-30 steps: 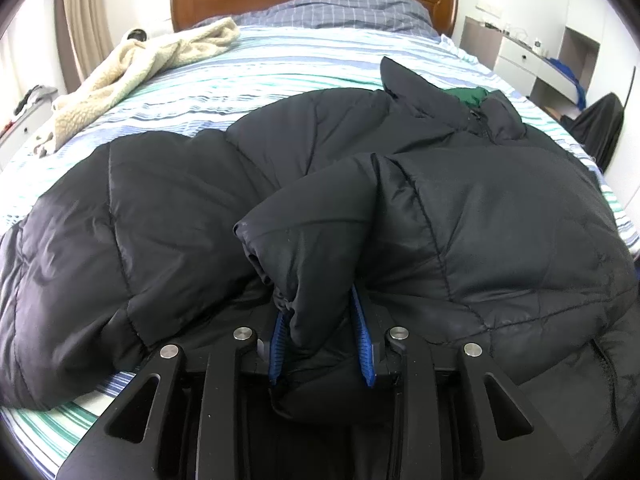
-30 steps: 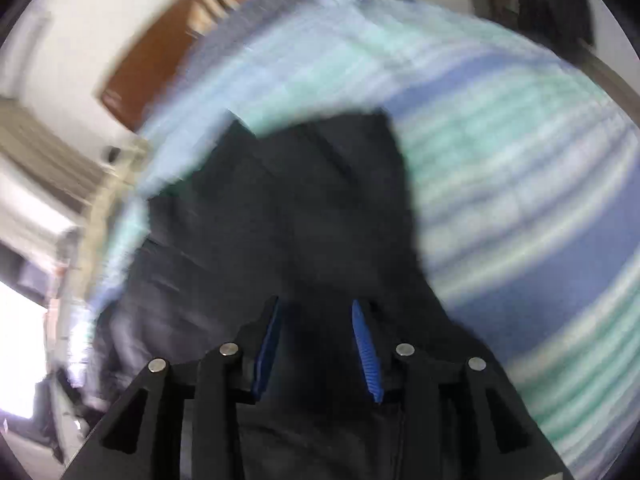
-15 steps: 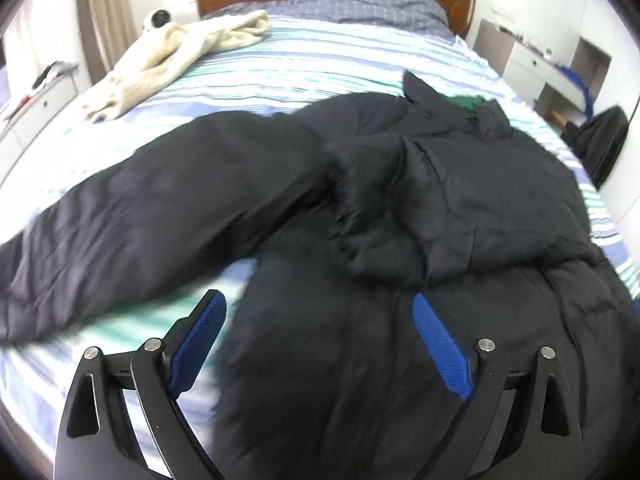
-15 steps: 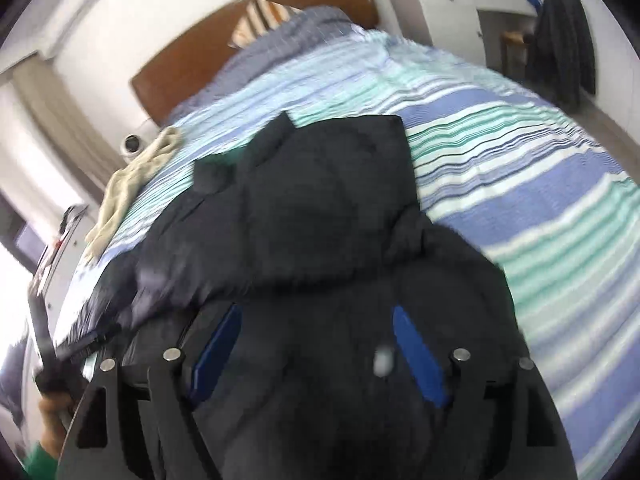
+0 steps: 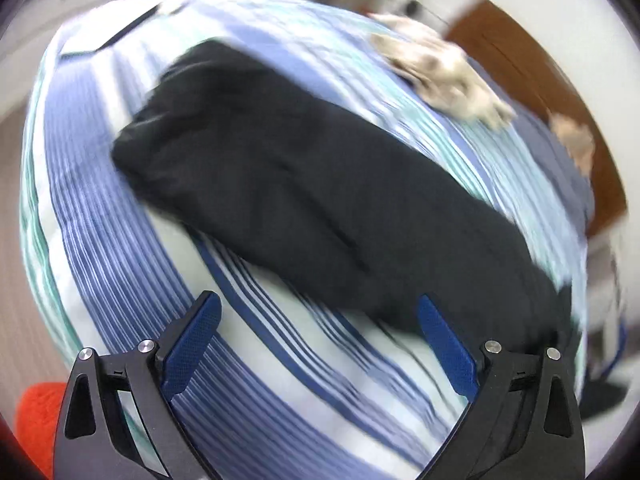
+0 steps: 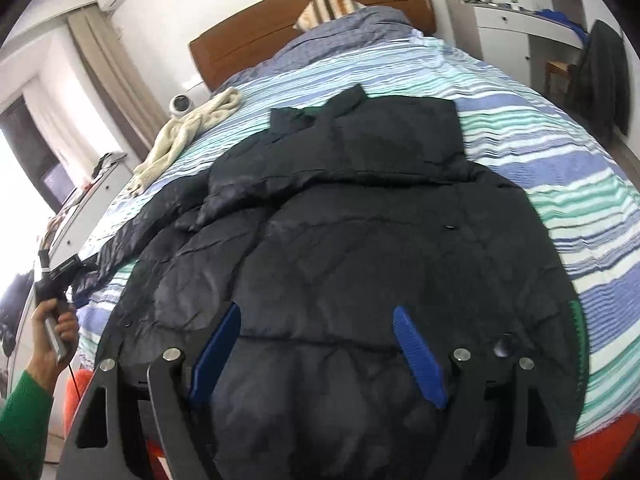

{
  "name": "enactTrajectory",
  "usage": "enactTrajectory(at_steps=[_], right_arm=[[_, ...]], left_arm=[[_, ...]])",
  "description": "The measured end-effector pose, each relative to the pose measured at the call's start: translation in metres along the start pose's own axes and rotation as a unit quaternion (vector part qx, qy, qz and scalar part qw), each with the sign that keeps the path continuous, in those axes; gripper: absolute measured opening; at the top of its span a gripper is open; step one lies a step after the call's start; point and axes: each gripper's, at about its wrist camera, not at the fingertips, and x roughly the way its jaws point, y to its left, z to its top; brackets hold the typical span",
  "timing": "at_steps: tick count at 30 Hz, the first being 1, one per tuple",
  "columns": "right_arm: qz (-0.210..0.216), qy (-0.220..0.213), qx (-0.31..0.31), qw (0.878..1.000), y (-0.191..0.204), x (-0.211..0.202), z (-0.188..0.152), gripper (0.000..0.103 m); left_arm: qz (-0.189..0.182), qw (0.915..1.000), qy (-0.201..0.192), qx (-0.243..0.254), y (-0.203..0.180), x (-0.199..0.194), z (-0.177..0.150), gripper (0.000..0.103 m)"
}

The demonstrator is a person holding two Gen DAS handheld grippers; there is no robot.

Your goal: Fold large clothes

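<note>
Across the striped bed [image 6: 560,168] lies the puffy black jacket [image 6: 360,220], soft, slippery and bulky, so with my left gripper [image 5: 316,336] and right gripper [image 6: 316,344] wide and empty, I judge the outstretched sleeve [image 5: 280,188] cuff the best hold.

Left claw [image 5: 318,330] gaping — sleeve [image 5: 304,200] beyond.

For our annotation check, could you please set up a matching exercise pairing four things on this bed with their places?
Things:
1. black puffer jacket
2. cream fleece blanket
3. striped pillow
4. checked blue-grey quilt

Places:
A. propped against the wooden headboard
B. bunched across the head of the bed
C. spread over the middle of the striped bedspread
D. along the bed's window-side edge

Pairs: 1-C, 2-D, 3-A, 4-B
</note>
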Motion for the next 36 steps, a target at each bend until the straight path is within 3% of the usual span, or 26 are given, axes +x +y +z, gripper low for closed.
enactTrajectory(at_steps=[6,7,8,10,11,14,17,19,21,24,26,29,32,36], right_arm=[[0.026,0.012,-0.006,1.000,0.024,0.002,-0.008,0.081],[0.028,0.013,-0.009,0.999,0.026,0.003,-0.009,0.081],[0.028,0.015,-0.015,0.999,0.029,0.003,-0.011,0.081],[0.032,0.019,-0.036,0.999,0.037,0.002,-0.010,0.081],[0.035,0.018,-0.051,0.998,0.043,0.002,-0.005,0.081],[0.048,-0.002,-0.097,0.994,0.064,0.008,0.025,0.079],[0.085,0.011,-0.127,0.988,0.092,0.042,0.075,0.051],[0.093,0.025,-0.136,0.986,0.113,0.076,0.106,0.042],[0.117,0.045,-0.133,0.983,0.140,0.125,0.139,0.040],[0.130,0.064,-0.127,0.981,0.168,0.189,0.163,0.040],[0.112,0.096,-0.113,0.983,0.180,0.243,0.168,0.040],[0.071,0.181,-0.077,0.978,0.179,0.320,0.158,0.037],[0.067,0.172,-0.077,0.980,0.178,0.326,0.157,0.037],[0.103,0.151,-0.084,0.980,0.168,0.282,0.149,0.040]], left_arm=[[0.015,0.9986,-0.033,-0.038,0.007,0.019,0.031,0.096],[0.022,0.9981,-0.040,-0.041,0.007,0.020,0.033,0.073],[0.043,0.9970,-0.045,-0.046,0.007,0.021,0.038,0.042],[0.042,0.9971,-0.038,-0.051,0.011,0.023,0.047,0.017],[0.035,0.9974,-0.038,-0.051,0.013,0.022,0.052,0.012],[0.036,0.9979,-0.053,-0.010,0.000,0.010,0.065,0.009],[0.029,0.9969,-0.069,0.022,-0.015,-0.005,0.077,0.008],[0.019,0.9965,-0.075,0.033,-0.023,-0.011,0.087,0.008],[0.014,0.9962,-0.076,0.039,-0.027,-0.016,0.092,0.008],[0.011,0.9953,-0.078,0.056,-0.032,-0.023,0.092,0.008],[0.010,0.9947,-0.080,0.064,-0.034,-0.024,0.092,0.008],[0.001,0.9938,-0.077,0.080,-0.036,-0.023,0.087,0.008],[0.018,0.9901,-0.087,0.109,-0.040,-0.027,0.079,0.008],[0.023,0.9839,-0.112,0.138,-0.055,-0.043,0.075,0.008]])
